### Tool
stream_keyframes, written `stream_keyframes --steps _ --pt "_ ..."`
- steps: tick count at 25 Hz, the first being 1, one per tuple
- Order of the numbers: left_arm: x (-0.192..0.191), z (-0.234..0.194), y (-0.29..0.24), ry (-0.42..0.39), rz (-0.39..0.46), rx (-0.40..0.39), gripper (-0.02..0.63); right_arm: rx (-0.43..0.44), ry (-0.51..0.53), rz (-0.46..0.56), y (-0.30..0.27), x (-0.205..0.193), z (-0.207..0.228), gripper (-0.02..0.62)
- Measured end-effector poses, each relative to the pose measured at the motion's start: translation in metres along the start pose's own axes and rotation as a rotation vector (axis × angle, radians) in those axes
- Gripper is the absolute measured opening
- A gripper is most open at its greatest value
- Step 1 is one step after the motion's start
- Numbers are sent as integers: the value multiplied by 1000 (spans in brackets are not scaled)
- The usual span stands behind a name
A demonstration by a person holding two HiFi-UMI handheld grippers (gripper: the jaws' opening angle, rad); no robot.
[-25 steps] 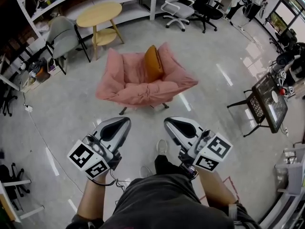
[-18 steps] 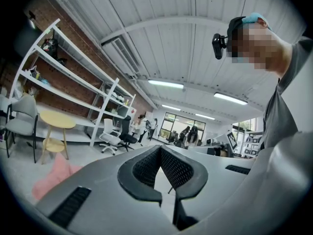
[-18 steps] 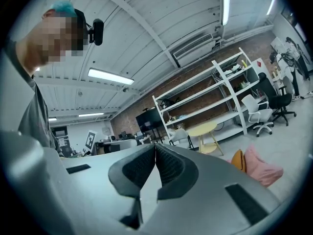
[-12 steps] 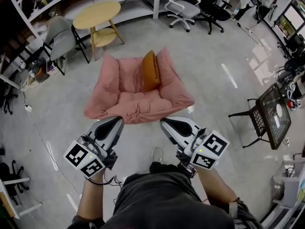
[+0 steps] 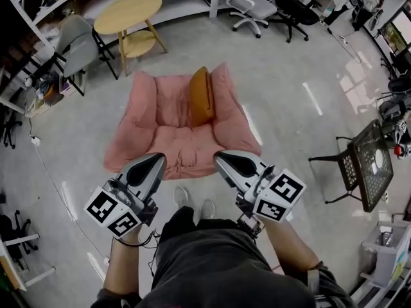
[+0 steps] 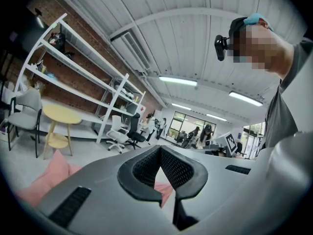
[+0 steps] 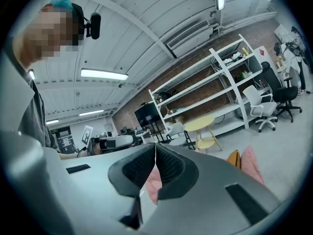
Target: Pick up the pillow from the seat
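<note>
An orange pillow [image 5: 200,97] stands on edge against the back of a pink cushioned seat [image 5: 160,140]; in the right gripper view the pillow [image 7: 234,158] shows beside the pink cushion [image 7: 252,163]. My left gripper [image 5: 156,161] and right gripper [image 5: 225,159] are held side by side, level, at the seat's front edge and well short of the pillow. Both are shut with nothing between their jaws, as the left gripper view [image 6: 160,148] and the right gripper view [image 7: 155,146] show.
A round yellow table [image 5: 127,13] and a grey chair [image 5: 76,43] stand behind the seat by white shelving. Office chairs [image 5: 247,2] are at the back right. A black mesh stand [image 5: 369,165] is on the right. My feet [image 5: 192,201] are just before the seat.
I have walked toward the pink seat: it has come nearer in the head view, and both shut grippers now reach its front edge.
</note>
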State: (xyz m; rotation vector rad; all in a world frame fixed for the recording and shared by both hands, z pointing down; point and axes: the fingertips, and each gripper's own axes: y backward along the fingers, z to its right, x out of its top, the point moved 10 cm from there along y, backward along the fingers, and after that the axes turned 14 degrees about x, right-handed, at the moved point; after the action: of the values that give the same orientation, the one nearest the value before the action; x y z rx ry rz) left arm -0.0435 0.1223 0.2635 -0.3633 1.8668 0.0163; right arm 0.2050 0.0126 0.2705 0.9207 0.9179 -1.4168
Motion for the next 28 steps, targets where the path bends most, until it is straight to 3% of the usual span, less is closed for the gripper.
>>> stream_keyframes --steps 4,15,28 --pt "-1 -22 -28 25 -26 -16 11 -38 -27 -9 -10 1 30 14" --pt "-10 -136 -130 59 -159 -94 9 -153 -118 -42 -85 -10 152 14" --pt "-33 -237 -226 136 -277 -140 11 -314 -245 -86 -137 -53 294 15"
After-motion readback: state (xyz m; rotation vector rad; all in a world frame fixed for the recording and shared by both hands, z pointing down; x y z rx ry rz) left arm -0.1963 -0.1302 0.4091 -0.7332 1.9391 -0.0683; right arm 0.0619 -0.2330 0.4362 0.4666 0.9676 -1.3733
